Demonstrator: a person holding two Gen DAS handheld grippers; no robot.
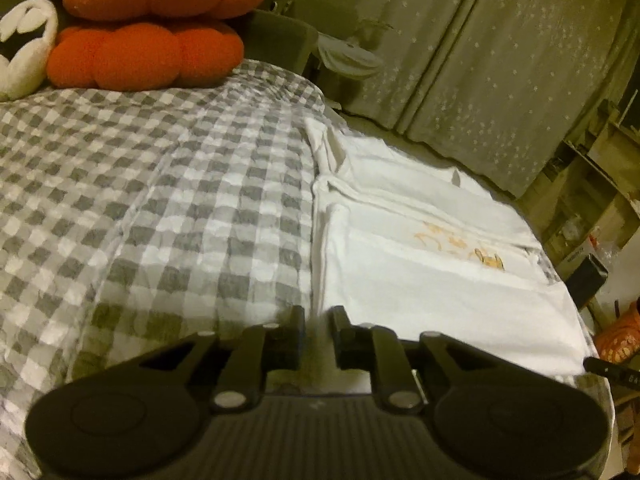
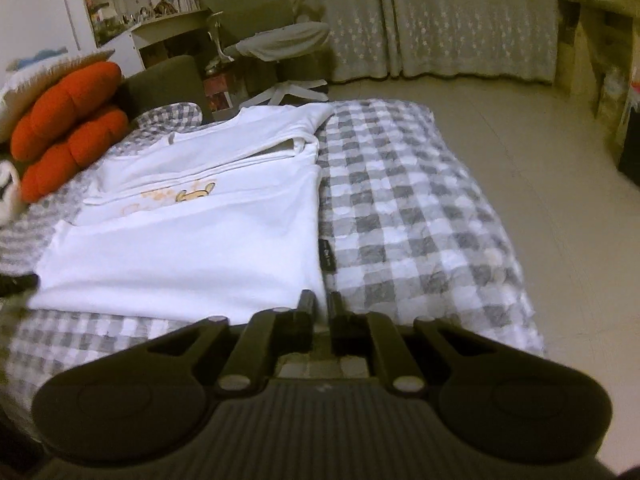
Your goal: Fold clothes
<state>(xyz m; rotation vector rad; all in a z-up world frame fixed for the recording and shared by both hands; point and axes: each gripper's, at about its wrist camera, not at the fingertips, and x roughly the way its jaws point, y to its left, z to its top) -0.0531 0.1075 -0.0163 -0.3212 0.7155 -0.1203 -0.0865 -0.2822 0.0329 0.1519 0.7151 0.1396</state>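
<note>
Left wrist view: left gripper pinches the white shirt edge; right gripper likewise clamps its near corner.

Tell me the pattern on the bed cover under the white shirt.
Grey-and-white check on the bed cover, clearest in the right wrist view beside the white shirt.
</note>
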